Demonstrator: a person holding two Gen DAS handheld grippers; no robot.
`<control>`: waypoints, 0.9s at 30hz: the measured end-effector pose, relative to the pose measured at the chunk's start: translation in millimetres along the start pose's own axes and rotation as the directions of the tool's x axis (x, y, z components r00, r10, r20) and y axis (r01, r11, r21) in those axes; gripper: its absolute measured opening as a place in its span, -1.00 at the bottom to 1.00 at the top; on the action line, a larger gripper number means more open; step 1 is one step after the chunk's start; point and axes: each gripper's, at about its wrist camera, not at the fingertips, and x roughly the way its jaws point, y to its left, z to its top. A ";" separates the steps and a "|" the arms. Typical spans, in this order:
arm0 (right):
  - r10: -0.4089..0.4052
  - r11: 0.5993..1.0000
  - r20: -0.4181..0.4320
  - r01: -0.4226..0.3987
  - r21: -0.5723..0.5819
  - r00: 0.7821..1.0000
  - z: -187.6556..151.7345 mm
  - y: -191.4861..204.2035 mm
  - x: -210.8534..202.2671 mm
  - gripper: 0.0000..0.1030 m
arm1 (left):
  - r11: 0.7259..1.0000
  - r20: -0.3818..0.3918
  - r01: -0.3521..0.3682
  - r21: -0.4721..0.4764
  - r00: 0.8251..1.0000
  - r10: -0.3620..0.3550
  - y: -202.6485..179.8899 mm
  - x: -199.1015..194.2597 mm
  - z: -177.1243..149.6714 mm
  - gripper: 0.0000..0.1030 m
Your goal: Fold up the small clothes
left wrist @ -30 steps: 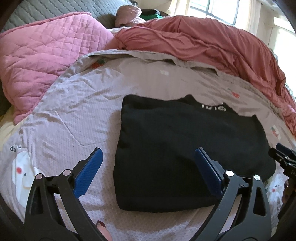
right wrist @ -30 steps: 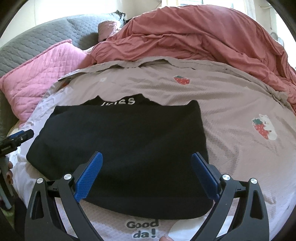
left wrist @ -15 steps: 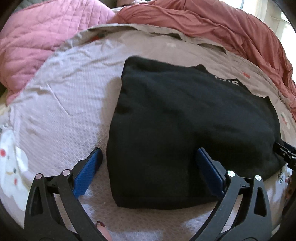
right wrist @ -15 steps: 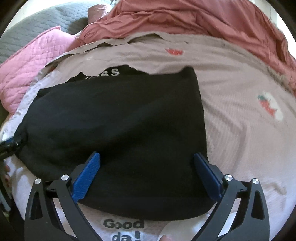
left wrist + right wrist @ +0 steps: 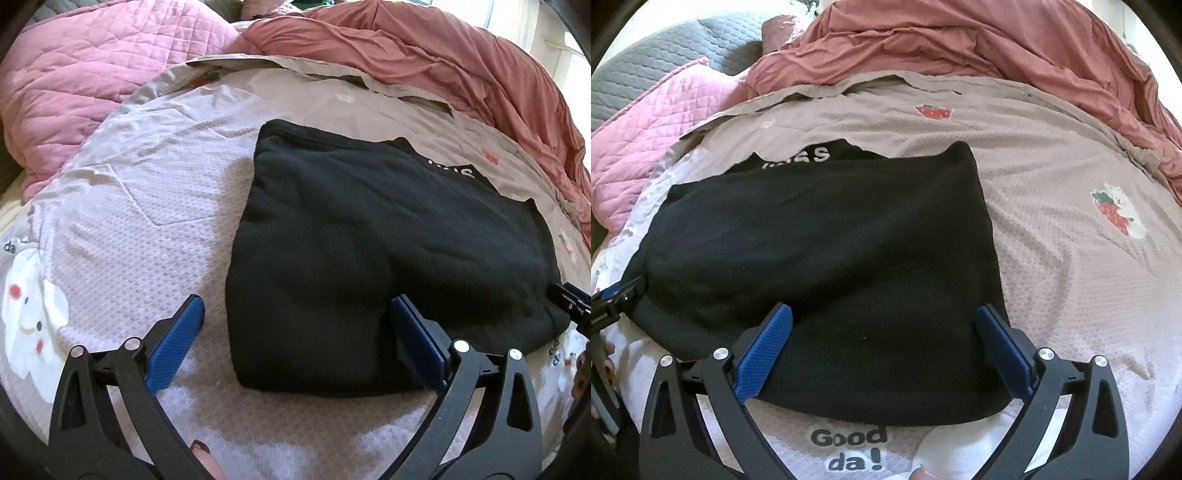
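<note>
Left wrist view: left gripper (image 5: 295, 332) is hovering low over the bed sheet (image 5: 129, 221), fingers (image 5: 173, 347) spread wide, gripping nothing. Black garment (image 5: 369, 240) is lying flat on the bed, its near-left corner sitting between the fingers, right finger over the cloth, left finger over bare sheet. Right wrist view: right gripper (image 5: 882, 350) is also sitting wide and empty, both fingers (image 5: 762, 354) over the garment's near hem, right one at its corner. Garment is looking already folded into a thick rectangle; white lettering (image 5: 809, 157) is showing at the far edge. Judging it soft, light, limp, not slippery: it is likely sagging if lifted by one point, so pinch both near corners through all layers. Both grippers are pointing forward and down, side by side. Beyond the garment: pink quilt (image 5: 92, 74) far left, red duvet (image 5: 960, 44) bunched behind.
</note>
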 end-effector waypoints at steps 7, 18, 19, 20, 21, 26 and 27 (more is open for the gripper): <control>0.007 1.000 0.041 -0.007 -0.014 0.999 6.6 9.8 -15.6 0.91 | 1.000 0.023 -0.007 -0.021 1.000 0.007 4.9 -16.2 0.0 0.83; 0.025 0.998 0.086 -0.020 -0.054 0.996 12.4 31.3 -36.3 0.91 | 0.999 0.070 -0.026 -0.040 0.997 0.029 17.4 -40.1 -0.6 0.83; 0.025 0.998 0.088 -0.021 -0.056 0.996 12.8 33.1 -37.5 0.91 | 0.999 0.073 -0.026 -0.043 0.997 0.029 18.5 -41.8 -1.3 0.83; 0.029 0.998 0.091 -0.023 -0.061 0.995 12.9 35.6 -39.2 0.91 | 0.999 0.076 -0.025 -0.048 0.997 0.028 20.4 -44.0 -1.8 0.83; 0.031 0.998 0.093 -0.025 -0.065 0.995 13.5 37.9 -40.5 0.91 | 0.998 0.079 -0.024 -0.053 0.996 0.028 22.4 -45.6 -1.9 0.83; 0.048 0.995 0.105 -0.038 -0.092 0.993 14.6 51.2 -46.8 0.91 | 0.997 0.095 -0.025 -0.079 0.995 0.033 33.9 -55.1 -2.3 0.83; 0.052 0.994 0.105 -0.042 -0.097 0.993 14.8 54.1 -47.5 0.91 | 0.996 0.100 -0.025 -0.085 0.994 0.033 36.2 -56.8 -2.2 0.83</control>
